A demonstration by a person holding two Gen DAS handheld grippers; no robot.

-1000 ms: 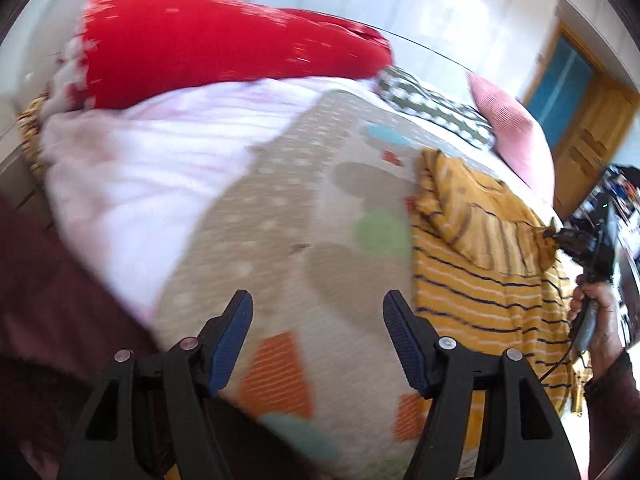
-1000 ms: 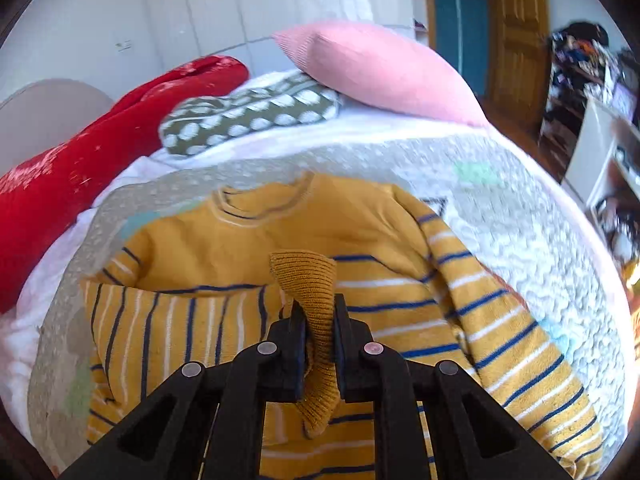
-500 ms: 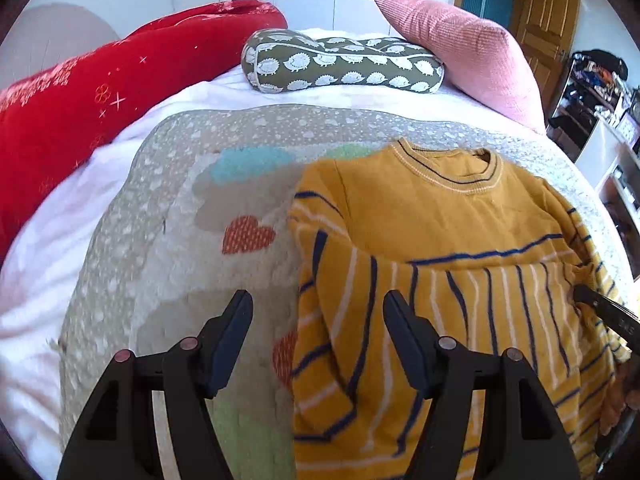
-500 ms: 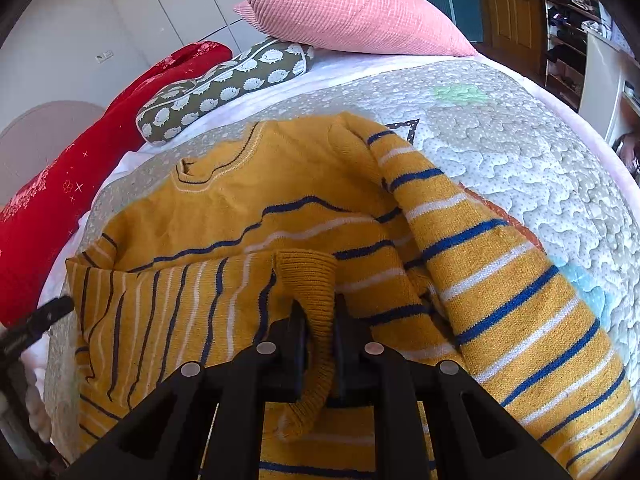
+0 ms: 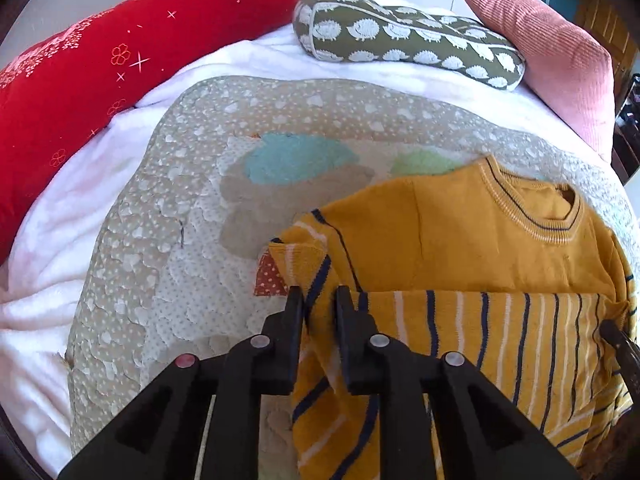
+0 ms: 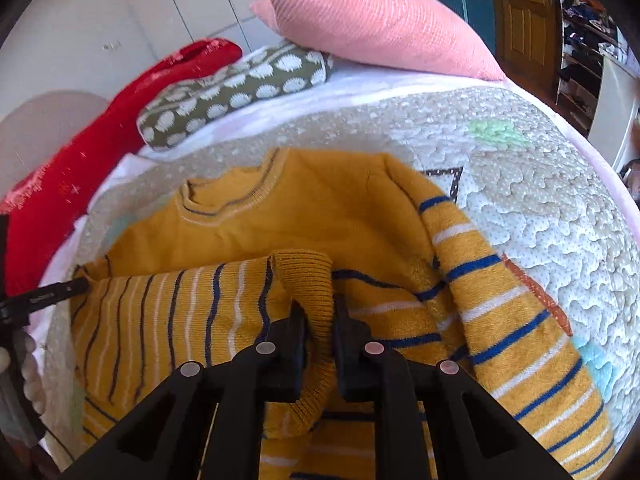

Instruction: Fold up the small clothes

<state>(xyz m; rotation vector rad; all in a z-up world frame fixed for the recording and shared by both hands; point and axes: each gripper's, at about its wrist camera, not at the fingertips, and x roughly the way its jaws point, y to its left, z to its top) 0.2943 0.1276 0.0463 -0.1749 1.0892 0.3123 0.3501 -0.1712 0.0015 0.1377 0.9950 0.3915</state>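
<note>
Both grippers clamped on mustard striped sweater [image 5: 460, 240]: left gripper [image 5: 319, 300] just closed on folded side edge, right gripper [image 6: 319, 312] pinching sleeve cuff, probably for fold-in.

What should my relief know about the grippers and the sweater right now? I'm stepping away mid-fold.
Left gripper: jaws have just closed, pinching the yellow striped sweater at its left edge.
Right gripper: shut on the ribbed hem.
Sweater lies on the quilted mat, collar away from you.
Done: bottom part raised and doubled over toward the chest.
Left: lay the fold down, tuck the loose sleeve, finish folding.
</note>
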